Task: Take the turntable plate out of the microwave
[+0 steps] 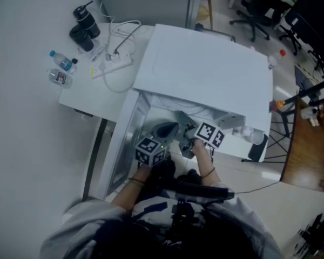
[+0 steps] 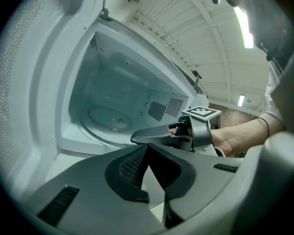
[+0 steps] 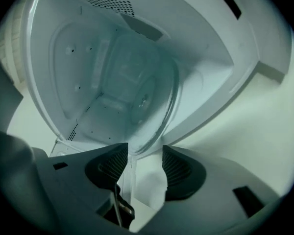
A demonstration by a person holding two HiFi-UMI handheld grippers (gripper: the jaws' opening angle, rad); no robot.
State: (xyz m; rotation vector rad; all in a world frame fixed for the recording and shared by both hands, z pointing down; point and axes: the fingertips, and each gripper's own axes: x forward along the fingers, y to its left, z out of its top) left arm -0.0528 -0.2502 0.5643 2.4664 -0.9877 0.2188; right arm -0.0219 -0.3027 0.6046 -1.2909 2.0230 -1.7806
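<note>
The white microwave (image 1: 205, 69) stands with its door (image 1: 121, 139) swung open at the left. Inside, the clear glass turntable plate (image 2: 110, 119) lies flat on the cavity floor. My left gripper (image 2: 148, 153) is shut with nothing between its pads and hovers in front of the opening, short of the plate. The right gripper (image 3: 144, 163) is open and empty. It is rolled onto its side, and the plate's (image 3: 154, 106) near rim sits just ahead of its gap. In the head view both grippers, left (image 1: 164, 129) and right (image 1: 183, 125), sit side by side at the cavity mouth.
A white desk (image 1: 97, 96) left of the microwave holds a power strip (image 1: 114, 62), two water bottles (image 1: 62, 63) and a black flask (image 1: 86, 20). Office chairs (image 1: 254, 9) stand at the back right. A wooden surface (image 1: 308, 150) is at the right.
</note>
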